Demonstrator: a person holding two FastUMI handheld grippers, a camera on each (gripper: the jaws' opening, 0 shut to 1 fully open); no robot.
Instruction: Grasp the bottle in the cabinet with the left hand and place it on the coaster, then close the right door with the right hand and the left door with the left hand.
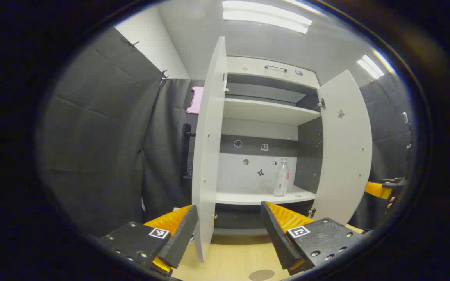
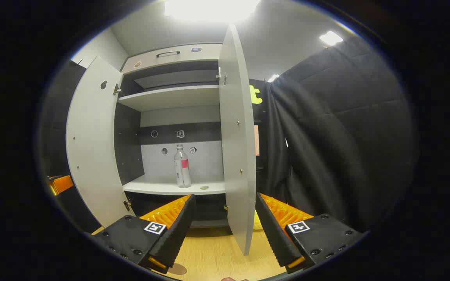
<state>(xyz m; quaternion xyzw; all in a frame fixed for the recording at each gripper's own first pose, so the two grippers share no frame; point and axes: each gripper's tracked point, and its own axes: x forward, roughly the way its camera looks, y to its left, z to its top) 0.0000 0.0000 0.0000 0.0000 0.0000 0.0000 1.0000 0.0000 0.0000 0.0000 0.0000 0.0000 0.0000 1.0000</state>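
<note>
A clear plastic bottle [image 1: 281, 177] with a pink label stands upright on the lower shelf of the white cabinet [image 1: 264, 111], near its right side. Both doors hang open: the left door [image 1: 206, 156] is edge-on and the right door [image 1: 344, 148] swings wide. My left gripper [image 1: 229, 234] is open, low over the table and well short of the shelf. A round brown coaster [image 1: 261, 275] lies on the wood table just below it. In the right gripper view the bottle [image 2: 182, 166] stands mid-shelf, the right door [image 2: 238, 148] is edge-on, and my right gripper [image 2: 223, 230] is open before it.
The wooden tabletop [image 1: 233, 261] runs up to the cabinet's base. Black padded cloth walls close in on both sides. A pink panel [image 1: 195, 99] hangs behind the left door. The upper shelf [image 2: 174, 97] is bare. The coaster's edge [image 2: 177, 269] shows by the right gripper's left finger.
</note>
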